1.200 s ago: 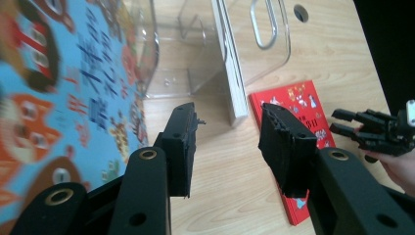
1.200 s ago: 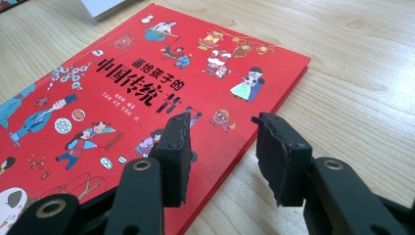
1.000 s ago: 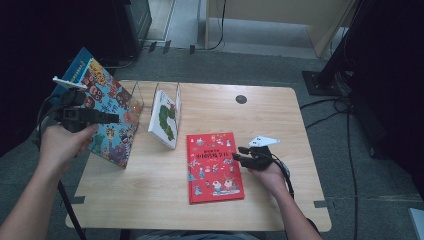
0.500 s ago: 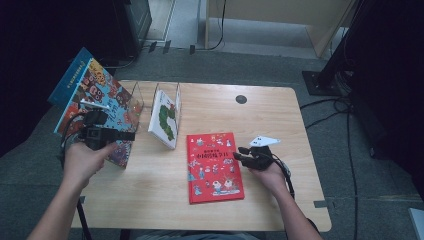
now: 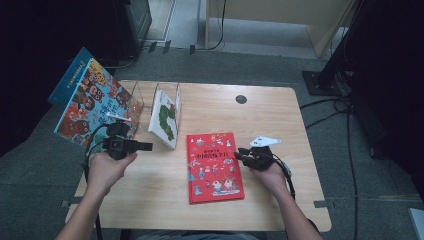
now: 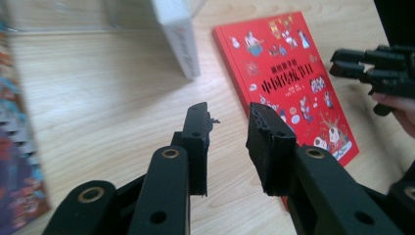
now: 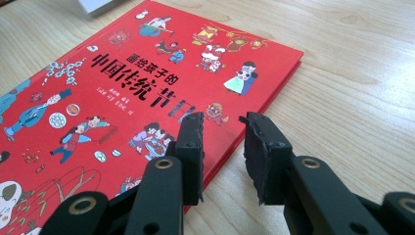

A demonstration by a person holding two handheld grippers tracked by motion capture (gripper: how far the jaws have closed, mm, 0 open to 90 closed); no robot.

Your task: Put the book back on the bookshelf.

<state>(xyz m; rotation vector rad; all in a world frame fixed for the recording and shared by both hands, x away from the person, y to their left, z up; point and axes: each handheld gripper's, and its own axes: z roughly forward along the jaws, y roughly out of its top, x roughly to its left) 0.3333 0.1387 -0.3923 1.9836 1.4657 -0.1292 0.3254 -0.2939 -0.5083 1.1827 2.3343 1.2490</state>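
Red book point(image 5: 215, 166) lies flat on the desk point(image 5: 280, 120), long side running away from the person, its right edge seemingly between the right tongs' point(image 7: 222, 129) part-open, just-closing jaws, while the empty left tongs point(image 6: 229, 120) sit farther off.

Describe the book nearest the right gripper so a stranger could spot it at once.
On the light wooden table, look just right of the clear stand holding a white book. The flat red picture book lies there: the table's one lying book, red-covered with small cartoon figures.
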